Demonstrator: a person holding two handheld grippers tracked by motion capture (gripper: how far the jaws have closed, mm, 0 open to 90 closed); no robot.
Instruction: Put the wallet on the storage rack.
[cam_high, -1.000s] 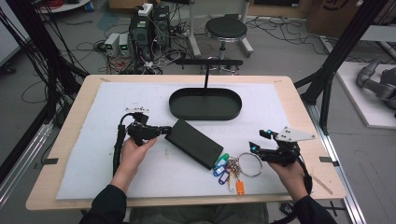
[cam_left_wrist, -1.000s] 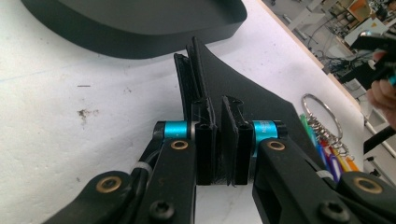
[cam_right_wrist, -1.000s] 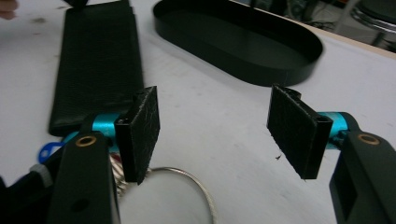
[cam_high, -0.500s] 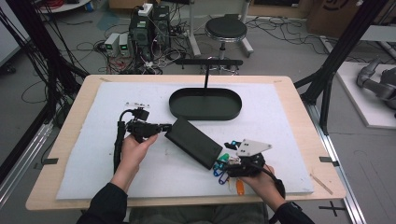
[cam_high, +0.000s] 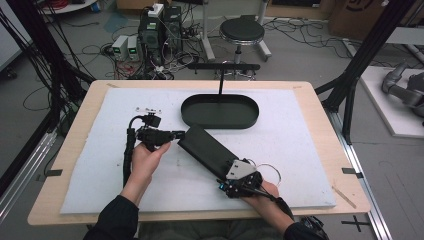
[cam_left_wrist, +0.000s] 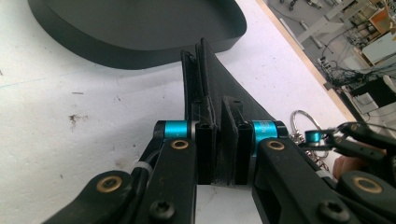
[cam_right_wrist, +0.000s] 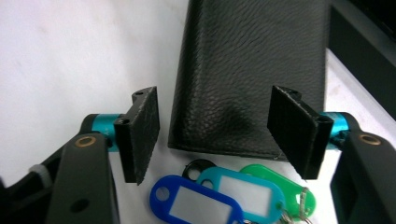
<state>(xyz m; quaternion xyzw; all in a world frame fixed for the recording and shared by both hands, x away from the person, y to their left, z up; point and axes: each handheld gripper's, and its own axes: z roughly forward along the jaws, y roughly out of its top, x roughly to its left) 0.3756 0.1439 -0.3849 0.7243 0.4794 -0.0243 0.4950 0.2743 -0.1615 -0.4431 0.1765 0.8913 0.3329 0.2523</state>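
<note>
A long black leather wallet (cam_high: 207, 151) lies slantwise on the white mat. My left gripper (cam_high: 178, 135) is shut on its upper-left end; in the left gripper view the jaws (cam_left_wrist: 218, 140) pinch the wallet's edge (cam_left_wrist: 212, 79). My right gripper (cam_high: 234, 176) hovers at the wallet's lower-right end, over a bunch of keys. In the right gripper view it stands open (cam_right_wrist: 217, 135), with the wallet's end (cam_right_wrist: 252, 70) lying between and beyond the jaws. Blue (cam_right_wrist: 196, 210), cyan (cam_right_wrist: 238, 185) and green (cam_right_wrist: 282, 186) key tags sit just below. A key ring (cam_high: 270, 170) pokes out beside the right hand.
A black oval tray (cam_high: 220, 122) sits behind the wallet at mid-table, with a black T-shaped stand (cam_high: 220, 75) rising at its far side. The white mat (cam_high: 310, 140) covers most of the wooden table. A small metal piece (cam_high: 148, 109) lies behind the left hand.
My right gripper has swung left from the table's right side to the wallet's near end, over the keys. The left gripper has kept its hold on the wallet, barely shifting.
</note>
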